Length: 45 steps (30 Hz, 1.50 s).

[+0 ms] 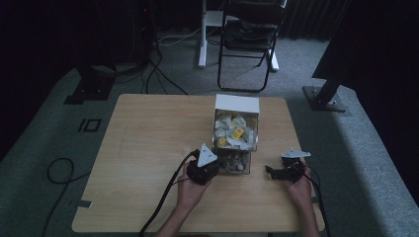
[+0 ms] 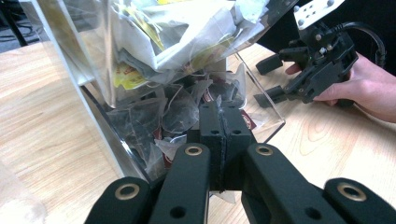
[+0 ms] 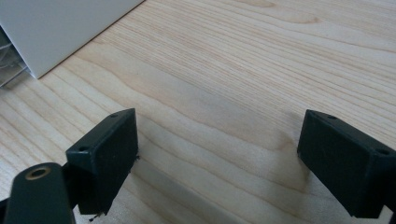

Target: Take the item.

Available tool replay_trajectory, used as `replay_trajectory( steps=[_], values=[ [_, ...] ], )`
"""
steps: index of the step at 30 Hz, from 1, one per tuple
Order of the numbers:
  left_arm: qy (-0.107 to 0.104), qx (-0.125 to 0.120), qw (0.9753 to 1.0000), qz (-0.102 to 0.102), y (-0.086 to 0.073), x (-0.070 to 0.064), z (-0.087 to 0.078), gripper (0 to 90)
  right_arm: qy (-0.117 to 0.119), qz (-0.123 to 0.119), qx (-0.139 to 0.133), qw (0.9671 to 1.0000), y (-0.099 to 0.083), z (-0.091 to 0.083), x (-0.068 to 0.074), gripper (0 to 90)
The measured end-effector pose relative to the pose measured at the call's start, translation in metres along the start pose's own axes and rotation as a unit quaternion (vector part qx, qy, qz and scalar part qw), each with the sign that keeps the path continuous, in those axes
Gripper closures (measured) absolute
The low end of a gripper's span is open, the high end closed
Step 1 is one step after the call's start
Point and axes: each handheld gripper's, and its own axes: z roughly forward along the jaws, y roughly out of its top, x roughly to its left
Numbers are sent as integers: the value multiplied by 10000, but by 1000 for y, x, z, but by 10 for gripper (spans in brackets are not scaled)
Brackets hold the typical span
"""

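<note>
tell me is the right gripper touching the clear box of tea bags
Apart. The high view shows bare table between the right gripper and the clear box; the left gripper view shows the same gap.

A black folding chair (image 1: 250, 37) stands on grey carpet (image 1: 44, 128) beyond the wooden table (image 1: 143, 148)

Clear box (image 1: 235, 136) blocks the table's (image 1: 148, 143) middle; bare wood lies open leftward.

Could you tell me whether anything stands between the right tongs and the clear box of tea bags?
Nothing visible does. The right tongs sit open beside the clear box, with bare table between them. The left tongs, shut, are at the box's front.
</note>
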Motion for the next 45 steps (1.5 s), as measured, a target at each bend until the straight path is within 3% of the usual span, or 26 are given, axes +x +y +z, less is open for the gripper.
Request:
replay_trajectory(
  steps=[45],
  values=[
    [256, -104, 9995, -171, -4, 25, -22, 900, 0, 1, 0, 10000, 0, 0, 0, 121]
  ],
)
